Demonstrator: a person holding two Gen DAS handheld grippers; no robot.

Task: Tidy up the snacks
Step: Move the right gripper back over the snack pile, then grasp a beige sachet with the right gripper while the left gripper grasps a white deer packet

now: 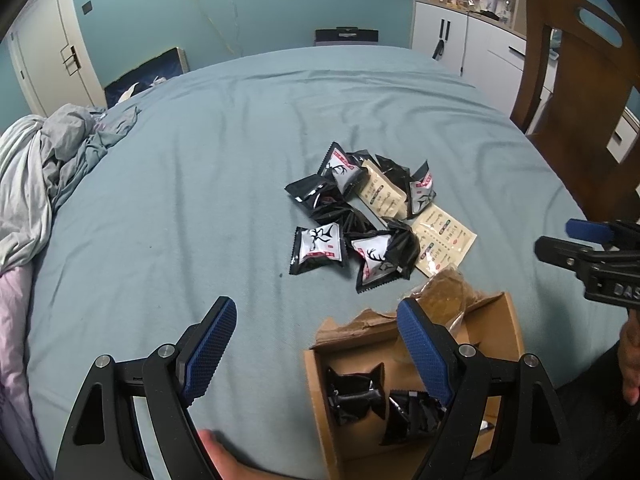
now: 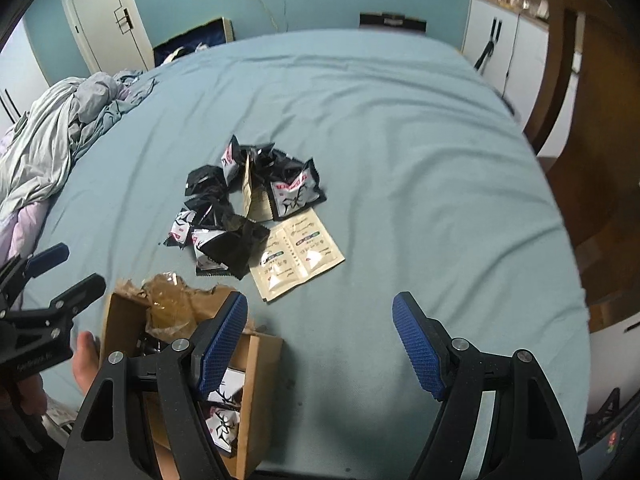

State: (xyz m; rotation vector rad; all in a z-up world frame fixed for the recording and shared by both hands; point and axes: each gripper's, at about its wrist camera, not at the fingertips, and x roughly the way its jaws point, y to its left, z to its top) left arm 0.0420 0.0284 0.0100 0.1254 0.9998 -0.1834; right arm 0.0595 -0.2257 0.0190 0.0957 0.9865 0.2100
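A heap of black and white snack packets (image 1: 344, 216) (image 2: 236, 216) lies mid-bed, with beige sachets (image 1: 444, 240) (image 2: 300, 256) at its near right. A torn-open cardboard box (image 1: 514, 332) (image 2: 254, 396) stands near me and holds several black packets. A clear crinkled wrapper (image 1: 444, 296) (image 2: 168, 300) rests on its far edge. My left gripper (image 1: 318, 336) (image 2: 68, 272) hangs open over the box's left side, gripping nothing. My right gripper (image 2: 320, 336) (image 1: 554, 235) is open and empty above bare sheet just right of the box.
The blue-green sheet (image 2: 400, 160) spreads wide beyond and right of the heap. Crumpled bedding (image 1: 48, 160) piles up at the left. A wooden chair (image 1: 576, 100) and white cabinets (image 1: 452, 36) stand at the right. A bare hand or foot (image 1: 218, 454) shows beside the box.
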